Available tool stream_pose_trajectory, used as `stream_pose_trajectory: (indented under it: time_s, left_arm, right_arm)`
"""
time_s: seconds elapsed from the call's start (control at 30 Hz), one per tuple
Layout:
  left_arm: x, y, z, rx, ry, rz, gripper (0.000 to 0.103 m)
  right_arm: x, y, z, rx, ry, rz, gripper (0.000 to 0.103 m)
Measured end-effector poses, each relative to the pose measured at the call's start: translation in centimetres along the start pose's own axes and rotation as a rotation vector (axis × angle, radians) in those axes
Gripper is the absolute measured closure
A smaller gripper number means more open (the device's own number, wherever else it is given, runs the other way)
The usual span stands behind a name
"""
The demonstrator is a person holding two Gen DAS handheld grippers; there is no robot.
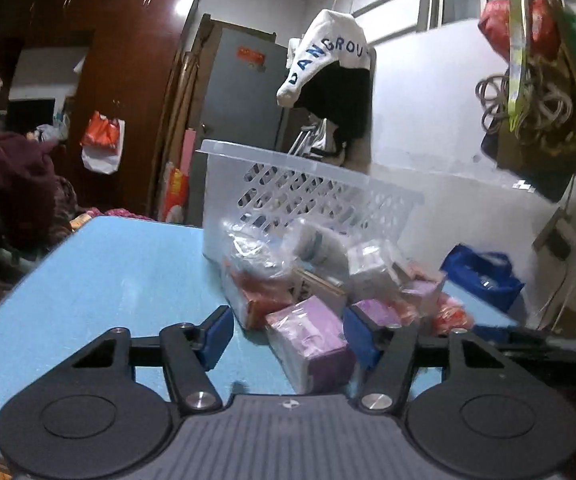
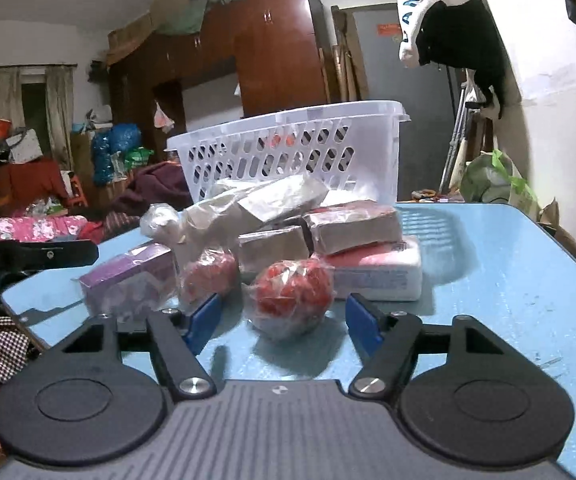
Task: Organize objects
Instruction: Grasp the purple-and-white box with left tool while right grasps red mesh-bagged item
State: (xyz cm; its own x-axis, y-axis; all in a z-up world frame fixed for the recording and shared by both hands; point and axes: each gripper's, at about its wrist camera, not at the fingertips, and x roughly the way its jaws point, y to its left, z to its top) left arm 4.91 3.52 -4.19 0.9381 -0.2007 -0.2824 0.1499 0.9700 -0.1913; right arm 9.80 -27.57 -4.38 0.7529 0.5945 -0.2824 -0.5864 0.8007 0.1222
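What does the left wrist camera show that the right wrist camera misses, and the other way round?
Only the left wrist view shows the left gripper astride the purple box, pads apart from it, and coiled cords hanging on the wall. Only the right wrist view shows the right gripper open around the bagged red ball, plus a pink and white pack. Both share the white basket, the pile of wrapped packs and the blue table.

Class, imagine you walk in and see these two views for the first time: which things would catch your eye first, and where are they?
Probably the heap of plastic-wrapped packets on the blue table, with the white slotted basket standing behind it. Nearest the right gripper, between its open blue pads, sits a red bagged bundle; a purple packet lies between the open pads of the left gripper.
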Motion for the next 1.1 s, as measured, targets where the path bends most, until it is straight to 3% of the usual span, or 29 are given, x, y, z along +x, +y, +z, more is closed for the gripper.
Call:
stream_pose_trajectory:
  time_s: [0.07,0.17,0.33,0.5,0.57,0.63,0.93,1.1]
  left_arm:
    - [0.0,0.1,-0.6,0.008,0.002,0.008,0.038]
    - [0.0,-0.3,-0.6,0.017,0.007,-0.019,0.038]
    - [0.4,-2.2,-1.5,0.062,0.015,-0.062,0.038]
    - [1.6,-2.4,-2.0,0.054,0.043,-0.035,0.038]
    - [1.7,-2.2,-2.1,0.05,0.041,-0.033,0.049]
    - [1.7,-2.3,-2.1,0.056,0.039,-0.039,0.049]
    - [-0.6,-2.6,-2.0,0.096,-0.083,-0.036,0.051]
    - [-0.9,-2.1,-1.7,0.085,-0.1,-0.036,0.051]
  right_arm:
    - [0.1,0.2,0.0,-0.005,0.003,-0.003,0.032]
    - [0.3,0.2,-0.3,-0.016,0.012,-0.018,0.041]
    - [0.4,-0.1,0.0,-0.003,0.01,-0.01,0.044]
    - [0.3,-0.3,0.0,-0.001,0.009,-0.015,0.05]
    - [0.3,-0.4,0.0,0.002,0.009,-0.013,0.053]
    - [0.3,-0.5,0.1,0.006,0.008,-0.014,0.055]
    - [-1.0,-0.5,0.6,0.007,-0.029,-0.025,0.056]
    - [-1.9,-0.8,1.2,0.016,-0.06,-0.027,0.056]
